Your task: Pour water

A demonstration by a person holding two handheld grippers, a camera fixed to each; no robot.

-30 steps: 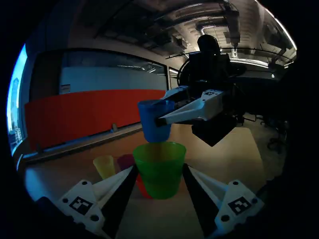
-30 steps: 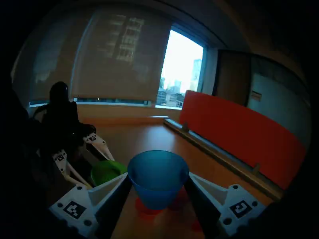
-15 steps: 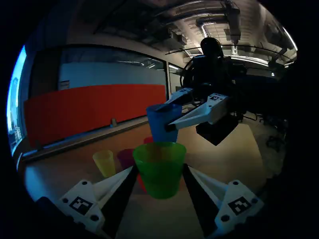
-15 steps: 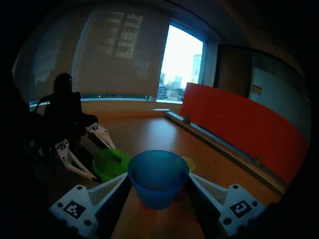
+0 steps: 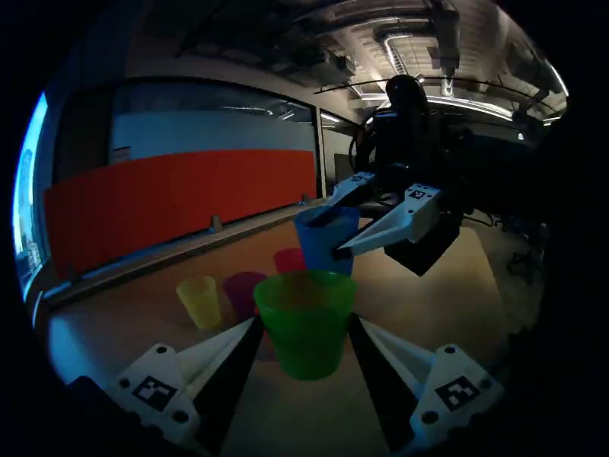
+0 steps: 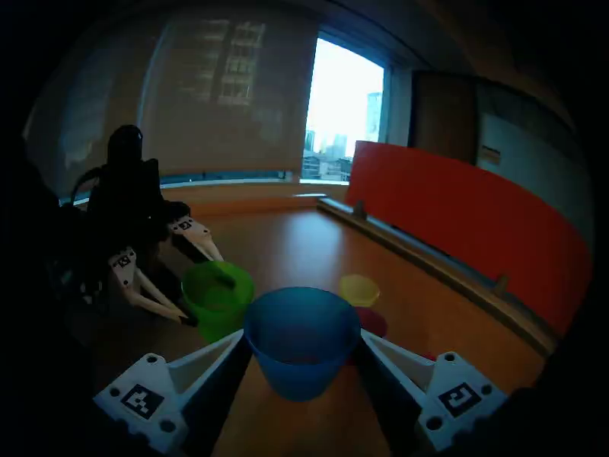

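Note:
My left gripper [image 5: 304, 335] is shut on a green cup [image 5: 305, 321], held upright above the wooden table [image 5: 457, 305]. My right gripper [image 6: 301, 356] is shut on a blue cup [image 6: 301, 350], also upright. In the left gripper view the blue cup [image 5: 327, 240] hangs just behind and above the green one, clamped by the other gripper [image 5: 358, 225]. From the right gripper view, the green cup [image 6: 217, 295] sits to the left in the other gripper [image 6: 186, 286], a dark-gloved hand [image 6: 125, 198] behind it.
Yellow [image 5: 199, 301], purple [image 5: 245, 293] and pink [image 5: 289, 260] cups stand on the table beyond the green cup. The yellow cup [image 6: 358, 290] and a purple one [image 6: 371, 321] lie behind the blue cup. An orange partition [image 5: 175, 198] runs along the table's far edge.
The blue cup has moved right and lower in the left gripper view. Both views tilted downward, and the standing cups on the table have come more into sight.

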